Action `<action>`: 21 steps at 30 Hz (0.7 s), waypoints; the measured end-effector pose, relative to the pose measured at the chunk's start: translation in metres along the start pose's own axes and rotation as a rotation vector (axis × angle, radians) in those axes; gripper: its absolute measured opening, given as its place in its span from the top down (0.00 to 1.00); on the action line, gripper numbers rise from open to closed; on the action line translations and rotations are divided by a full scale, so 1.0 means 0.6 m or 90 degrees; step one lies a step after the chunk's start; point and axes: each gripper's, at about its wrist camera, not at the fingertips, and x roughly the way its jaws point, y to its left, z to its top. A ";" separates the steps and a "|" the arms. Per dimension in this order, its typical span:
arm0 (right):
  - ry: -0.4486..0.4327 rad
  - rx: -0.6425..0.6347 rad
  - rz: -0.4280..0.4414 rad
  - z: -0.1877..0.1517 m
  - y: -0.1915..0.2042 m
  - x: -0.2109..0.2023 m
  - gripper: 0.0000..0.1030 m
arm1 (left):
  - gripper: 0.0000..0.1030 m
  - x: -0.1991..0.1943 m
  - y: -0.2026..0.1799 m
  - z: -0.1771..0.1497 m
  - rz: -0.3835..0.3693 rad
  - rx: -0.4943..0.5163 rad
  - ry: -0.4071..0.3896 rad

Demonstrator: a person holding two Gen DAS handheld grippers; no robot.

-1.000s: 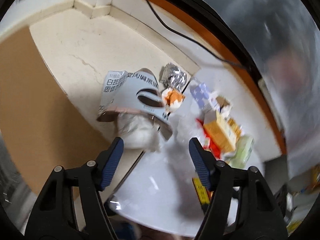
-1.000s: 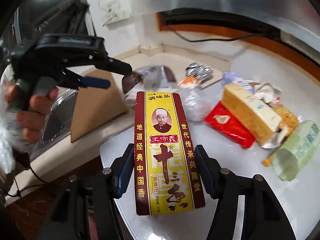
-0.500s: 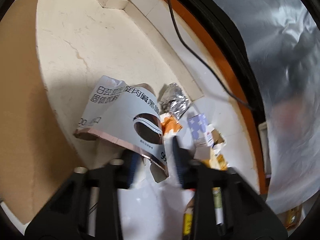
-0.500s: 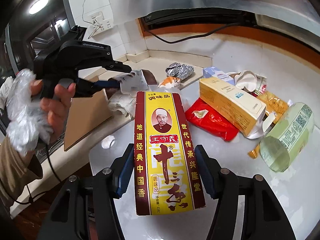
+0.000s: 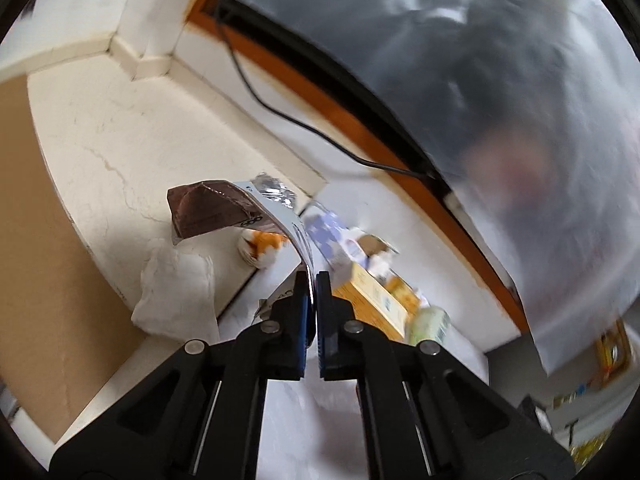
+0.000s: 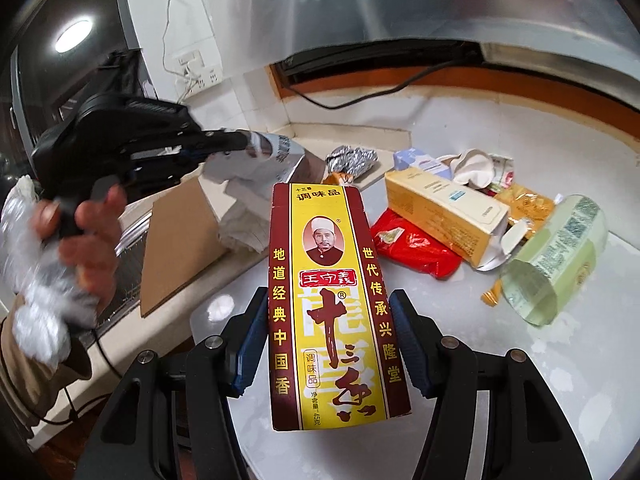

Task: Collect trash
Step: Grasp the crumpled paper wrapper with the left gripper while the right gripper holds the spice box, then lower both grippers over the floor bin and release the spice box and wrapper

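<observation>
My left gripper (image 5: 312, 280) is shut on a flattened white and brown paper carton (image 5: 224, 208) and holds it in the air above the counter; both also show in the right wrist view (image 6: 280, 156). My right gripper (image 6: 328, 340) is shut on a yellow and dark red seasoning box (image 6: 332, 280), held above the white table. Trash lies on the table: a red packet (image 6: 416, 248), a yellow box (image 6: 440, 208), a green tube (image 6: 560, 248), a foil ball (image 6: 352, 158) and a crumpled white tissue (image 5: 176, 288).
A brown cardboard sheet (image 6: 176, 240) lies on the cream counter (image 5: 120, 120) at left. A black cable (image 5: 280, 108) runs along the orange-trimmed wall. A clear plastic bag (image 5: 520, 120) hangs at upper right. A wall socket (image 6: 200, 72) is at the back.
My left gripper closed on the paper carton and lifted it off the counter. The tissue that lay under it is now uncovered. My right gripper kept holding the seasoning box.
</observation>
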 end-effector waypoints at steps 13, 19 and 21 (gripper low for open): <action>-0.047 -0.016 -0.015 -0.035 0.076 -0.114 0.42 | 0.99 -0.239 -0.037 -0.119 -0.019 0.108 -0.063; 0.005 0.009 0.010 -0.090 0.121 -0.137 0.42 | 0.99 -0.316 -0.015 -0.207 0.006 0.127 -0.067; 0.013 0.004 0.017 -0.118 0.140 -0.146 0.42 | 0.99 -0.328 0.000 -0.248 0.024 0.135 -0.054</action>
